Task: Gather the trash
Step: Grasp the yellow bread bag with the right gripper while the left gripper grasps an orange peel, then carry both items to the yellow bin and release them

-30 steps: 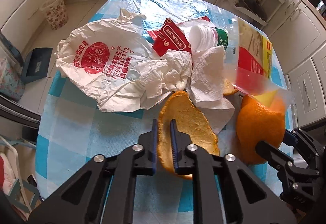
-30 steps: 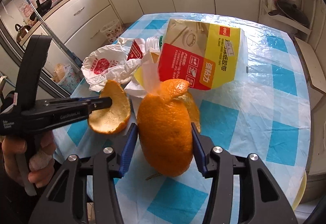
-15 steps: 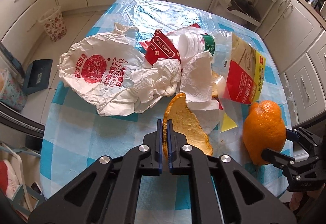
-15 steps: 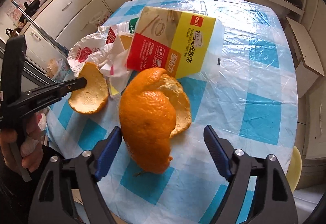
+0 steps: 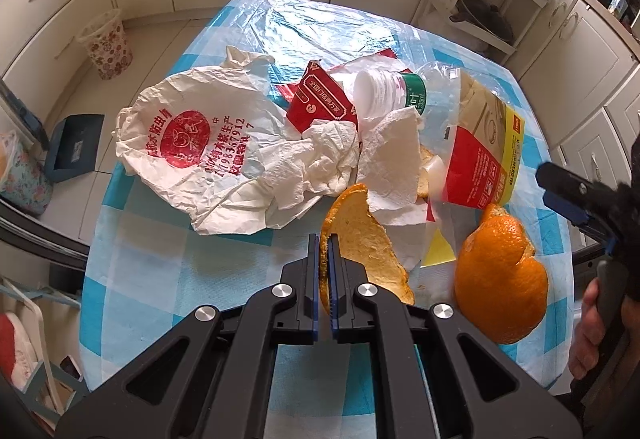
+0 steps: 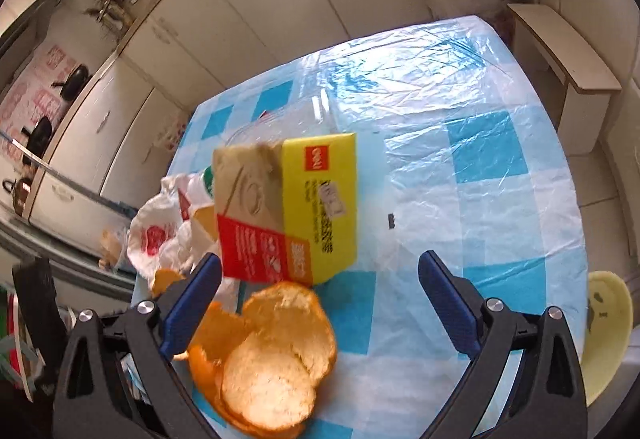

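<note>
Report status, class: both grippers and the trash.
Left gripper shut on flat orange peel. Right gripper opening, holding nothing; big orange peel on table. Nothing blocking.

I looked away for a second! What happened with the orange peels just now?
The right hand-held gripper let go of the big orange peel; its jaws are opening wide and nothing sits between them now. That peel now lies on the table. The left hand-held gripper stayed clamped on the flatter peel piece. The trash pile didn't move.
</note>
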A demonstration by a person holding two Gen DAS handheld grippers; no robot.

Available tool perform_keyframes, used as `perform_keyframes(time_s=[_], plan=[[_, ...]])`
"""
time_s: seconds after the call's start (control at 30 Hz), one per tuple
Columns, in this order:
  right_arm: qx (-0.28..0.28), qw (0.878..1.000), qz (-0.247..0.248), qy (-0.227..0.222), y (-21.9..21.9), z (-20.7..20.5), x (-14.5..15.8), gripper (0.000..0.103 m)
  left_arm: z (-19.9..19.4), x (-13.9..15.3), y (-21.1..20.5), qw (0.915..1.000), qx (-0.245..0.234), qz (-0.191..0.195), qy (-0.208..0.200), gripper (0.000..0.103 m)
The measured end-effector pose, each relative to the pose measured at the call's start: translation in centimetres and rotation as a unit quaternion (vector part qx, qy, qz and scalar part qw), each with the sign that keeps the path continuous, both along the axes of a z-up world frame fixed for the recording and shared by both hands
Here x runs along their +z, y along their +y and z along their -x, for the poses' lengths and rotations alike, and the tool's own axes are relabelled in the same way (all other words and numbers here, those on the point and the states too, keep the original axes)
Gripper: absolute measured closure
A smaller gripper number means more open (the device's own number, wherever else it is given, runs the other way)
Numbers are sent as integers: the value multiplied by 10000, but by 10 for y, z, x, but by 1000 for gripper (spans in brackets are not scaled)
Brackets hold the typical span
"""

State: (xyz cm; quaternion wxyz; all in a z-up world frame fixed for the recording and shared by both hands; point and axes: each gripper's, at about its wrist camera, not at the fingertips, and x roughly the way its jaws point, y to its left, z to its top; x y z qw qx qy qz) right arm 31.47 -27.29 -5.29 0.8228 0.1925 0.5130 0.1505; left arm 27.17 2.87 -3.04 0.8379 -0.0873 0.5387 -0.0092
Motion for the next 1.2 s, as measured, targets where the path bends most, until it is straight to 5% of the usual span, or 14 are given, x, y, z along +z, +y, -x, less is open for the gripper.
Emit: perform_keyframes(time_s=[0.17,0.2,0.27,0.33,0.47,0.57,0.6,0.63,0.67,0.93,1.0,1.03,1.07,1.2], plan=[[-411,9946,-930,226,-9,-18,-24,13,-2,3,-3,10000,-75,27,-38,99],[-357,9928,-1129,197,-8,-19,-25,22,-2,5,-3,9999,-95,29,-50,99],[-118,9911,-1305,219,-4,-20,-23,74,-1,8,-3,9999,-115,32,-79,99],[57,9898,-1413,182,-1,-17,-20,93,1,11,-2,9999,-109,37,-112,99],[210,9888,-1467,-196,1,-3,-1,100,4,13,3,9999,-47,53,-132,99],[209,9929,-1113,-357,4,-1,12,98,6,12,7,9999,31,65,-114,99],[120,9953,-892,-364,5,-3,12,87,7,12,8,9999,53,77,-101,99],[-31,9968,-732,-316,7,-8,9,34,8,11,9,9999,67,84,-91,99],[-257,9977,-564,-291,5,-9,7,7,8,11,8,9999,70,84,-87,99],[-61,9987,-502,-49,29,-25,-19,9,5,14,11,9999,18,110,-118,99],[156,9974,-693,-101,35,-26,-20,48,6,16,12,9999,23,95,-140,99],[332,9963,-795,-18,39,-26,-20,80,6,16,13,9998,34,93,-142,99],[415,9950,-913,-6,41,-26,-19,89,6,17,15,9998,50,93,-144,99],[637,9921,-951,-515,42,-12,9,92,9,22,19,9997,122,102,-200,99]])
